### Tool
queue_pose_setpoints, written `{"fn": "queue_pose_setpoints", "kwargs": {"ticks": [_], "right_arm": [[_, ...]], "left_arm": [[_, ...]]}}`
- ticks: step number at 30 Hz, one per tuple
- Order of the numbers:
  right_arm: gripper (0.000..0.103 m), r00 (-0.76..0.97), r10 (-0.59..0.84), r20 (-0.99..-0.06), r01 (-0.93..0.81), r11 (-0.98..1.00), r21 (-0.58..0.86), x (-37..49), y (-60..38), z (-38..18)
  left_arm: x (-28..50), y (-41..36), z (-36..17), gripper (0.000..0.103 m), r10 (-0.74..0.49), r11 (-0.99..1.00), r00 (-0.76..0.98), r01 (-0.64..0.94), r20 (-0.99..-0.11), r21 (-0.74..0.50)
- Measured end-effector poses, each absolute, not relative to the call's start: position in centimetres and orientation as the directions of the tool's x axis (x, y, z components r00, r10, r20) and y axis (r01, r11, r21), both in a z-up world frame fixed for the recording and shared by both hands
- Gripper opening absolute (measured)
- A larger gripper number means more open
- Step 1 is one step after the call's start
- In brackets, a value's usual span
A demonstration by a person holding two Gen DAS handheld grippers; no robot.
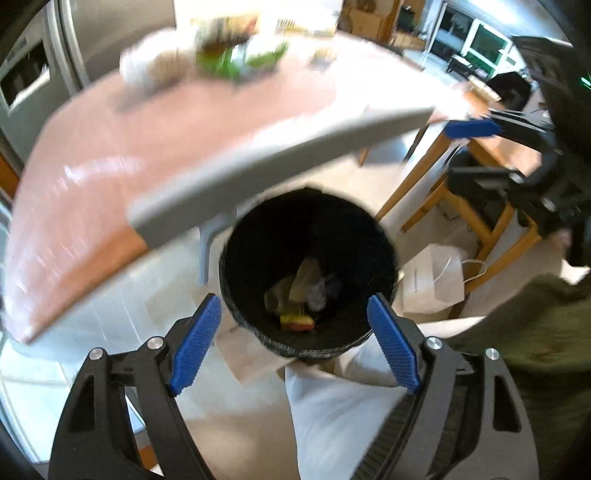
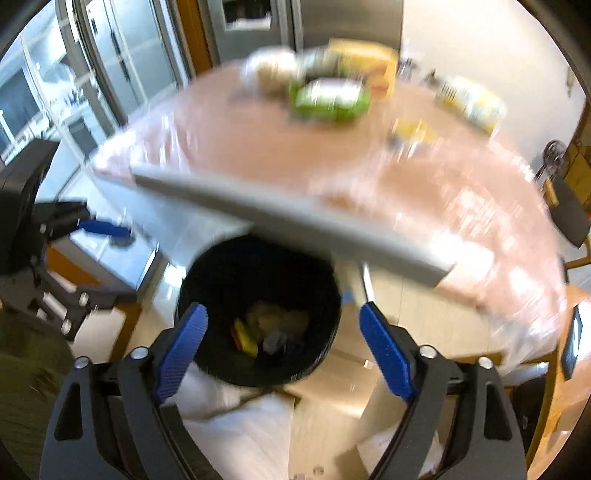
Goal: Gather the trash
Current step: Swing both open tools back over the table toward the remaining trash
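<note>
A black round bin [image 1: 258, 236] stands on the floor below the table edge, holding crumpled paper [image 1: 303, 280] and a yellow wrapper [image 1: 295, 322]. My left gripper [image 1: 295, 339] is open and empty above the bin's near rim. In the right wrist view the same bin [image 2: 221, 280] shows with the yellow wrapper [image 2: 245, 338] inside, and my right gripper [image 2: 280, 347] is open and empty above it. A green packet [image 2: 328, 99], a yellow box [image 2: 365, 62] and other blurred items lie on the pink table [image 2: 258, 147].
The table's grey edge [image 1: 258, 158] overhangs the bin. A white paper bag [image 1: 432, 284] and wooden chair legs [image 1: 491, 229] stand to the right of the bin. White bags [image 2: 236, 432] and cardboard [image 2: 332, 384] lie on the floor. A steel fridge [image 2: 258, 22] stands behind the table.
</note>
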State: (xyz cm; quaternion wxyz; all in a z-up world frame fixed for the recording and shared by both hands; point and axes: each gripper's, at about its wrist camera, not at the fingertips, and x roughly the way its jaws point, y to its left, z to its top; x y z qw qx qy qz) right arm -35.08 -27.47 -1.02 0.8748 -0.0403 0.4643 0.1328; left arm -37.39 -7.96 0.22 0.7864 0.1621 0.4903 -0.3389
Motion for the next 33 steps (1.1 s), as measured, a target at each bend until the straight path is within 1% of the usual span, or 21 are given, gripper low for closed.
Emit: {"fn": "queue_pose_setpoints", "kwargs": {"ticks": [1, 2, 3, 6, 8, 11, 15, 19, 23, 28, 31, 33], "right_arm": [[0.091, 0.565, 0.187, -0.804, -0.265, 0.963, 0.038, -34.6, -27.5, 0.0], [0.092, 0.583, 0.18, -0.792, -0.261, 0.965, 0.028, -34.3, -27.6, 0.6], [0.094, 0.607, 0.171, -0.776, -0.255, 0.967, 0.014, -33.6, -27.7, 1.4], [0.099, 0.665, 0.14, -0.734, -0.238, 0.971, -0.031, -31.6, -27.8, 2.8], [0.099, 0.687, 0.113, -0.718, -0.222, 0.973, -0.059, -30.0, -27.7, 3.4], [0.099, 0.708, 0.096, -0.699, -0.194, 0.979, -0.063, -26.9, -27.8, 4.1], [0.099, 0.682, 0.153, -0.715, -0.198, 0.98, 0.021, -23.1, -27.8, 4.2], [0.099, 0.662, 0.183, -0.727, -0.203, 0.977, 0.062, -20.0, -27.3, 4.0], [0.099, 0.638, 0.22, -0.738, -0.21, 0.972, 0.108, -16.8, -27.0, 3.4], [0.098, 0.63, 0.195, -0.752, -0.216, 0.974, 0.071, -14.5, -26.2, 2.8], [0.097, 0.609, 0.194, -0.769, -0.218, 0.973, 0.074, -13.2, -26.1, 2.0], [0.093, 0.593, 0.198, -0.781, -0.22, 0.972, 0.08, -12.6, -26.1, 1.4]], "left_arm": [[-37.4, -8.0, 1.3, 0.083, -0.39, 0.707, 0.299, 0.703, -0.871, -0.075], [-37.3, -8.1, 2.7, 0.086, -0.404, 0.7, 0.327, 0.712, -0.855, -0.059], [-37.3, -8.3, 3.4, 0.092, -0.409, 0.699, 0.346, 0.714, -0.844, -0.046], [-36.1, -8.5, 6.1, 0.096, -0.412, 0.718, 0.451, 0.695, -0.792, 0.022], [-34.5, -8.5, 7.0, 0.099, -0.396, 0.748, 0.511, 0.661, -0.763, 0.055], [-31.5, -8.4, 7.6, 0.099, -0.344, 0.801, 0.576, 0.592, -0.741, 0.088], [-27.1, -7.7, 7.5, 0.099, -0.31, 0.853, 0.6, 0.518, -0.738, 0.064], [-23.2, -7.8, 7.4, 0.099, -0.273, 0.878, 0.624, 0.472, -0.732, 0.075], [-20.8, -8.1, 6.7, 0.099, -0.277, 0.888, 0.611, 0.458, -0.742, 0.047], [-18.3, -8.5, 5.8, 0.099, -0.268, 0.893, 0.6, 0.449, -0.754, 0.039], [-17.0, -9.0, 5.3, 0.099, -0.28, 0.888, 0.583, 0.46, -0.763, 0.026], [-16.2, -9.2, 5.0, 0.099, -0.29, 0.885, 0.568, 0.466, -0.77, 0.01]]}}
